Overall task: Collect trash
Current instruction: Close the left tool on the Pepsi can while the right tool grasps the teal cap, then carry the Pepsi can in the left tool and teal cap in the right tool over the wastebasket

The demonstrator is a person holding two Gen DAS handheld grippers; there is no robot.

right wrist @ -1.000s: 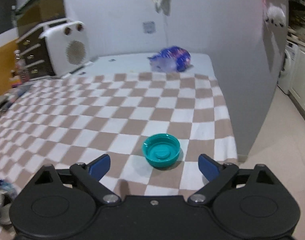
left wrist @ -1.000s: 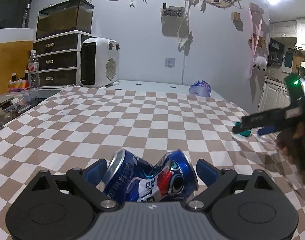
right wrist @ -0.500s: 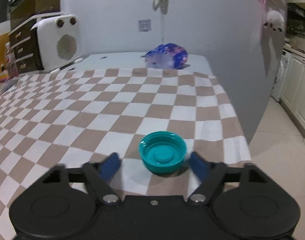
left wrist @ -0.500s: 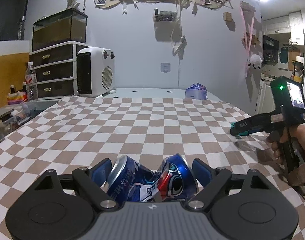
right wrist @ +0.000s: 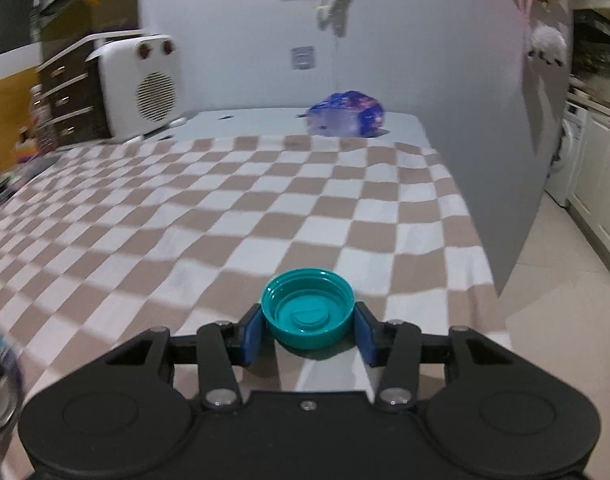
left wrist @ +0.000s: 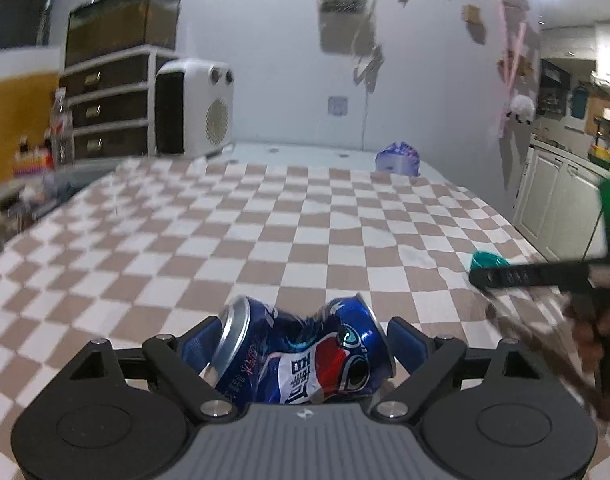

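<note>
Judged from how things lie, the collecting is at the pick-up stage, with nothing yet dropped anywhere and no bin or bag for the trash in either view.

On the left, the left claw [left wrist: 305, 344] has its blue pads set wide around a crushed blue cola can [left wrist: 305, 354] that lies crosswise between them, low over the checkered cloth [left wrist: 265, 232] covering the surface. The left pad appears to sit against the can's silver rim and the right pad against its other end, so the claw seems clenched on the can (whether the can is lifted clear of the cloth cannot be told).

Further right, the right claw [right wrist: 308, 330] straddles a teal bottle cap [right wrist: 307, 313] that rests open side up near the right-hand edge of the cloth. Its jaws are closing, the pads already at the cap's sides, the left one looking in contact; the cap looks seated on the cloth, not raised. In the left wrist view that same claw shows as a dark bar reaching to the cap, with the person's hand [left wrist: 597, 332] behind it.

Still to do: finish the grip on the cap and carry both pieces off. A crumpled blue and white wrapper [right wrist: 347, 119] at the far end, beyond the cloth, lies untouched and may be left to gather too
</note>
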